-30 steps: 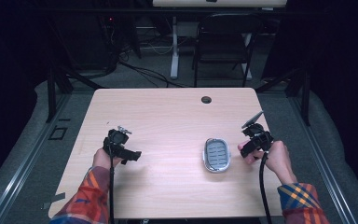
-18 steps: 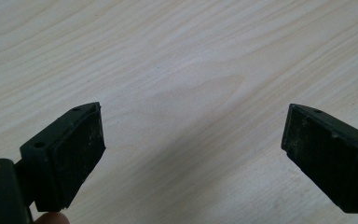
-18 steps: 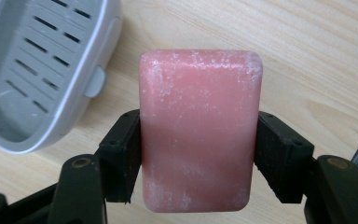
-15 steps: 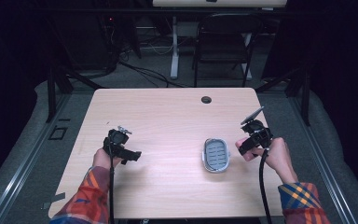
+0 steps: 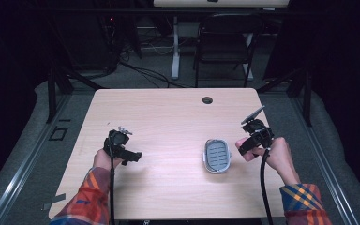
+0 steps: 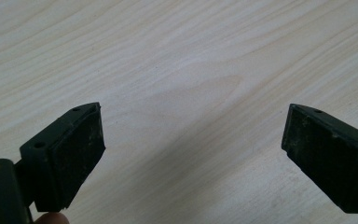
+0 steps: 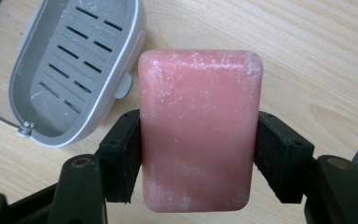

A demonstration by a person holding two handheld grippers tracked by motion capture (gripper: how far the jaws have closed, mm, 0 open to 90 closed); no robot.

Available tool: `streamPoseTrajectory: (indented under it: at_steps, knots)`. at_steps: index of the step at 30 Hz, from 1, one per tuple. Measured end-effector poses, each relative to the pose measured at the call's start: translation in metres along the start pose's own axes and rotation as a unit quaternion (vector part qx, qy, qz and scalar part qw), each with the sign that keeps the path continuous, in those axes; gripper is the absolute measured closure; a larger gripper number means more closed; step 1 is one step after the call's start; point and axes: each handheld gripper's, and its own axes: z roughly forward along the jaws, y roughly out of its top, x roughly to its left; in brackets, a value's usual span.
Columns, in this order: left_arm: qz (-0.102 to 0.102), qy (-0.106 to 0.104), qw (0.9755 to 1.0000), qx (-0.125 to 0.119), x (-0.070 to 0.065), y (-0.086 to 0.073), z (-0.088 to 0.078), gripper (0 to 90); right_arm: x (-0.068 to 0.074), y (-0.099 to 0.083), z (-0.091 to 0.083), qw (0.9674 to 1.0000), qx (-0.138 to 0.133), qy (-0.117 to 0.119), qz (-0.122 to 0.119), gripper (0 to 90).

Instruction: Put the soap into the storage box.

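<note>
Pink bar of soap [image 7: 198, 128], rounded at the corners, slightly translucent, dusted and scuffed with white marks along the top edge and lower face. Pinched across its short sides between the two black jaws of the right gripper [image 7: 198, 161], long axis running straight away from the camera, far end pointing along the jaw line, flat broad face turned up toward the lens in the right gripper view. Held above the light wood table [image 5: 168, 117], just beside a grey soap dish [image 7: 77, 70] and apart from it. Oval dish, slotted floor with two rows of short slits, small knob on the near rim, thin wire at one end, a few white flecks inside. Seen from the high view, dish [image 5: 217, 155] lying on the right half of the table with its long axis running roughly toward the far edge, right gripper [image 5: 248, 143] just to its right, gripped by the right hand [image 5: 274, 154] in a plaid sleeve. Left gripper [image 5: 133, 156] near the left side of the table, well apart from the dish, held by the left hand [image 5: 104, 159]. Left gripper [image 6: 191, 158] spread wide in its own view, nothing between the pads, bare wood grain below. Small dark round grommet [image 5: 207, 100] near the far edge of the table.
</note>
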Motion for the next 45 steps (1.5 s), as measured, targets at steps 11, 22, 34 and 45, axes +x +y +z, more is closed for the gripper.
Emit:
streamPoseTrajectory:
  at_steps: [11,22,34,45]
  knots:
    - [0.001,0.0,1.0,-0.003,0.0,0.0,-0.001,5.3,0.01,0.003,-0.006,1.0,0.007,0.0,-0.006,37.4]
    - [0.004,-0.004,1.0,-0.005,0.0,0.0,-0.002,5.1,0.02,0.012,-0.007,1.0,0.006,-0.002,0.003,37.4]
    - [0.006,-0.003,1.0,-0.007,-0.001,0.0,-0.003,5.2,0.035,0.026,-0.012,0.9995,0.026,-0.005,-0.016,37.4]
    - [0.009,-0.005,0.9999,-0.009,-0.002,0.001,-0.003,5.3,0.048,0.038,-0.002,0.9992,0.033,-0.008,-0.02,37.4]
